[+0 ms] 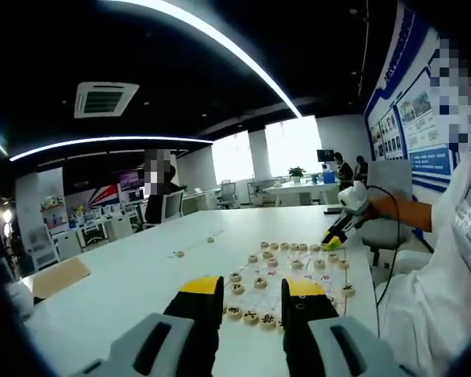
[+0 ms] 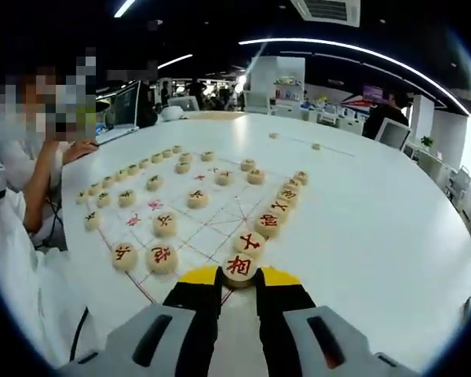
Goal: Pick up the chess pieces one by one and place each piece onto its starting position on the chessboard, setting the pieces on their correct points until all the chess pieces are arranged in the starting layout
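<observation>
Chess pieces [image 2: 198, 198], round wooden discs with red or black characters, lie on a thin chessboard [image 2: 220, 224] with red lines, spread on a large white table [image 2: 377, 220]. In the right gripper view we see our right gripper [image 2: 239, 276] with its black, yellow-tipped jaws closed against the two sides of one disc [image 2: 239, 267] that carries a red character; this disc sits at the near end of a row going along the right edge of the board. Just beyond it lies another red piece [image 2: 250, 243], and further discs stand in rows across the board and along its far left edge. Beside the table on the left we see a person's white sleeve [image 2: 16, 259].

In the left gripper view our left gripper [image 1: 253, 289] hangs above the table with its jaws apart and nothing between them; several discs [image 1: 251, 316] lie just past the tips. Farther away the right gripper [image 1: 335, 238] shows over the far side of the board, carried by a hand [image 1: 355, 200]. Two loose pieces [image 1: 179, 253] lie on the bare table, well apart from the board.
</observation>
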Action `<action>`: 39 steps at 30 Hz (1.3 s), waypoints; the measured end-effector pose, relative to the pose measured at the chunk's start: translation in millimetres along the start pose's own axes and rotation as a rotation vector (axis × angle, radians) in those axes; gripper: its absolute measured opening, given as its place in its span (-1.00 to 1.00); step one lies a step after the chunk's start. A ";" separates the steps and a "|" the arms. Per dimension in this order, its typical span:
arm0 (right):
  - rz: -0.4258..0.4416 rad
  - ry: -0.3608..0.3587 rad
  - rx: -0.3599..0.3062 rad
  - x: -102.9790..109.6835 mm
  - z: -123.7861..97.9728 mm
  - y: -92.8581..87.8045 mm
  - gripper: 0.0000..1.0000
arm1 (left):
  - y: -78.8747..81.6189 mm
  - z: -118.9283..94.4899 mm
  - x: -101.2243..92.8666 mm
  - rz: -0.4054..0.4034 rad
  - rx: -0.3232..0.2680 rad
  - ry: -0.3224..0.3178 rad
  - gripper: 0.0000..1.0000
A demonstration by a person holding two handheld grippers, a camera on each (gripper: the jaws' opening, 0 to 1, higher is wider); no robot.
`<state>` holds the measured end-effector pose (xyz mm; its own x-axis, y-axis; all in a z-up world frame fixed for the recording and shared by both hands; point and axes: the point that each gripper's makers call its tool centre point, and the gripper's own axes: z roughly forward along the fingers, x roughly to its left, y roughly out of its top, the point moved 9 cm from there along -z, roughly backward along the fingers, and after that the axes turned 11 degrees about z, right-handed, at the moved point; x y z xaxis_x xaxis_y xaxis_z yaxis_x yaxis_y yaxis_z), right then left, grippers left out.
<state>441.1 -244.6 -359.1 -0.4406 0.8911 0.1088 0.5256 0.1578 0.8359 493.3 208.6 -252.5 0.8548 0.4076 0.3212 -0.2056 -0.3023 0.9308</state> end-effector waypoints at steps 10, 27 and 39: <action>-0.001 0.068 -0.093 5.4 -12.1 13.0 -0.13 | 0.8 0.2 1.4 0.000 0.000 0.002 -0.38; 0.042 0.070 -0.337 18.2 26.5 124.4 -0.16 | 2.9 -0.4 0.0 0.000 -0.006 0.007 -0.38; 0.012 -0.025 -0.288 -11.5 167.8 189.8 -0.20 | 2.6 -4.4 5.8 -0.006 -0.012 0.023 -0.38</action>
<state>668.1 -153.5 -292.0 -0.4157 0.9029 0.1095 0.3008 0.0228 0.9534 495.5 214.0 -247.4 0.8447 0.4296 0.3192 -0.2060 -0.2894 0.9348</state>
